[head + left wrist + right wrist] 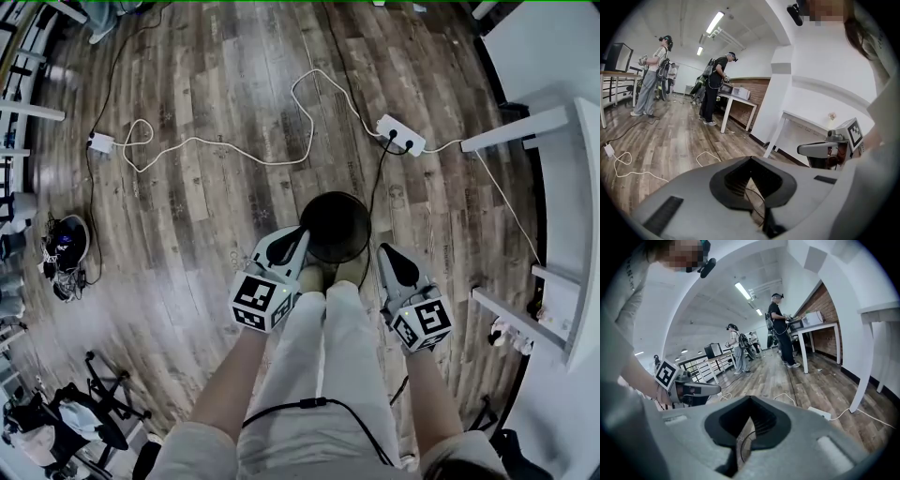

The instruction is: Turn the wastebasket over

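The floor (187, 206) was dark wood planking, with a white cable (197, 141) looping across it to a power strip (400, 134). A white table (583, 216) stood against a white wall (825, 65). Farther off, brick panelling (752, 89) ran behind another table (737, 96), under long ceiling lights (715, 22).

wastebasket (337, 230) on floor (216, 94), power strip (400, 134) behind

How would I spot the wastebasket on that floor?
On the wooden floor, find the white power strip. Just below it in the head view, by the person's shoes, is the wastebasket: round and black amid thin cables.
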A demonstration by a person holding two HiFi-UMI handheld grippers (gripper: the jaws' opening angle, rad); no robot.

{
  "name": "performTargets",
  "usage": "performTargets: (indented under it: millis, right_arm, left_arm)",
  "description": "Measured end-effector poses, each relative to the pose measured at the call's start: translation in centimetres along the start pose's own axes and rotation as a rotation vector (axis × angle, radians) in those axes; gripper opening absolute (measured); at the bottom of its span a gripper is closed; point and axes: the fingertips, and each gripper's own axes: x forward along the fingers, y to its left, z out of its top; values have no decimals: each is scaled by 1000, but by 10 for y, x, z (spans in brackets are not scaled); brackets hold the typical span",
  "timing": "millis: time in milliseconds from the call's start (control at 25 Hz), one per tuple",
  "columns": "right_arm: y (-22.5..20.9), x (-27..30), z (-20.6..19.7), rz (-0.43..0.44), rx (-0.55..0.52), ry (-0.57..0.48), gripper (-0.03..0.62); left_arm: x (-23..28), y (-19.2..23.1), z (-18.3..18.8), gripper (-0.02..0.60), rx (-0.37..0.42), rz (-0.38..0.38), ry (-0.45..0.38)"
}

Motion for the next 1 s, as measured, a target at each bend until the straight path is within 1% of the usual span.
performTargets:
  millis: [280,560,840,1000]
  right_arm:
    - [11,-22,42,-2,-13,-26,-5]
    - [24,-44,88,10,-29,-67,-5]
    - [38,-65,137,25,-46,-108,-5]
    - [48,-76,160,43,-63,-127,-5]
  left_arm:
    - [-18,-22,38,-2,52,-31,-21]
    - [-38,-48,94,-2,78,-55,-87]
    - [-60,-60,147,-2,63,-38,-155]
    - [-71,-73,172,-2,82,-46,-178]
